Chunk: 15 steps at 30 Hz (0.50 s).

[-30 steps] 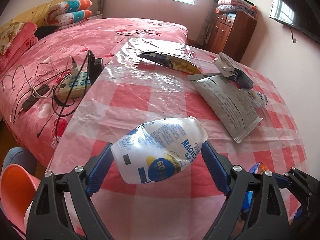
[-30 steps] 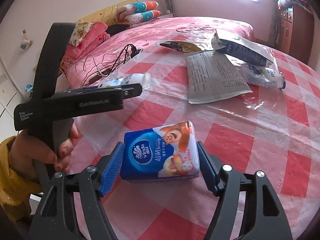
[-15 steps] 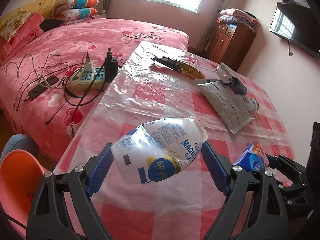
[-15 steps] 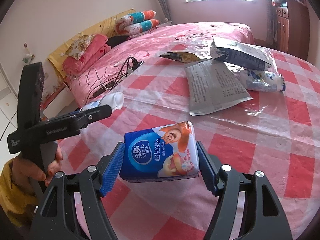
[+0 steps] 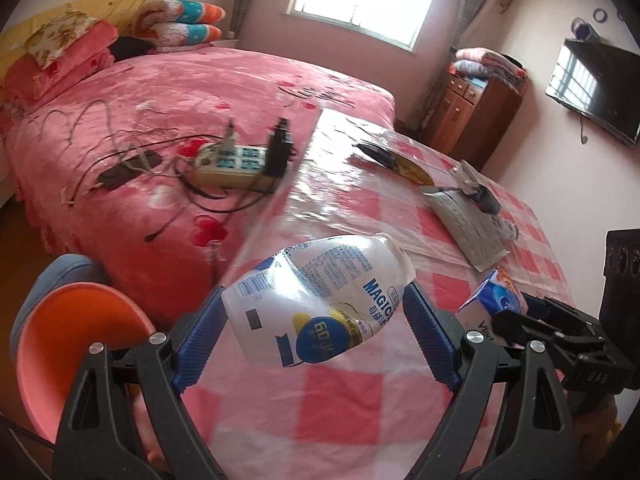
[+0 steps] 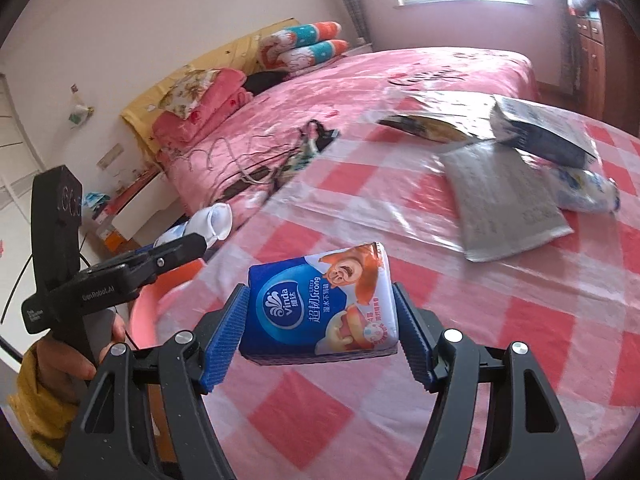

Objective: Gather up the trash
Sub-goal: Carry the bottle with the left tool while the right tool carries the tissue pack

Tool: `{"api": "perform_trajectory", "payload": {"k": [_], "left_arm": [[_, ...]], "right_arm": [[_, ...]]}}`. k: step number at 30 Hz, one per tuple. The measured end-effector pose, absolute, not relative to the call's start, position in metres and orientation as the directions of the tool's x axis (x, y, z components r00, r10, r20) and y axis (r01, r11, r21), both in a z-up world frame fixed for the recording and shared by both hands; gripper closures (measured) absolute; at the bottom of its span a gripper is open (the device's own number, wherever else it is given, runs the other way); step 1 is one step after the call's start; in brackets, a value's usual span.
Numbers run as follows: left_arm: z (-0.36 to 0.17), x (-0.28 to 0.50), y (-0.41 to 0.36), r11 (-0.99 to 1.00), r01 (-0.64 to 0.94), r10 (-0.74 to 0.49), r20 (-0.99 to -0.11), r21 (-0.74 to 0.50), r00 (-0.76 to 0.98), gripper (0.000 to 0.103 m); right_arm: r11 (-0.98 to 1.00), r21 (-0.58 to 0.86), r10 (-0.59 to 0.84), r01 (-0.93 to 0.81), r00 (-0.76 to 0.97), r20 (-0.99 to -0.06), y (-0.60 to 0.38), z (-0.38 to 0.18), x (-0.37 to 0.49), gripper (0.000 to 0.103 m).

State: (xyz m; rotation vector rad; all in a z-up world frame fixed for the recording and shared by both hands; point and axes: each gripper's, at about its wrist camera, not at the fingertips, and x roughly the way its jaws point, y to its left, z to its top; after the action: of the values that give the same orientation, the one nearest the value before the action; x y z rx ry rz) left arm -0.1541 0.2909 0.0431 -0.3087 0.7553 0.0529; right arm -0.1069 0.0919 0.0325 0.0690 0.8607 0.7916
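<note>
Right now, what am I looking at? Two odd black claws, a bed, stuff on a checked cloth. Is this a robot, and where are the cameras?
No robot: a person holds a clamp-like gripper in each hand, and a wide-angle camera on each looks out along its two fingers. One picture comes from the left gripper, the other from the right gripper. The left one is clamped on a crushed white bottle, the right one on a blue tissue pack; both are lifted off the table. On the table lie a grey pouch, a dark bag, a yellow wrapper and a small bottle. An orange bin sits below the table edge, likely for the trash. A power strip lies on the bed.
</note>
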Motion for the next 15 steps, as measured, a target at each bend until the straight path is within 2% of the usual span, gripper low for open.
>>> {"api": "perform_trajectory", "payload": {"k": [15], "left_arm": [[0.027, -0.222, 0.404, 0.866, -0.399, 0.087, -0.693, -0.303, 0.716, 0.015]], "right_arm": [[0.533, 0.321, 0.712, -0.783, 0.210, -0.670, 0.227, 0.051, -0.139, 0.032]]}}
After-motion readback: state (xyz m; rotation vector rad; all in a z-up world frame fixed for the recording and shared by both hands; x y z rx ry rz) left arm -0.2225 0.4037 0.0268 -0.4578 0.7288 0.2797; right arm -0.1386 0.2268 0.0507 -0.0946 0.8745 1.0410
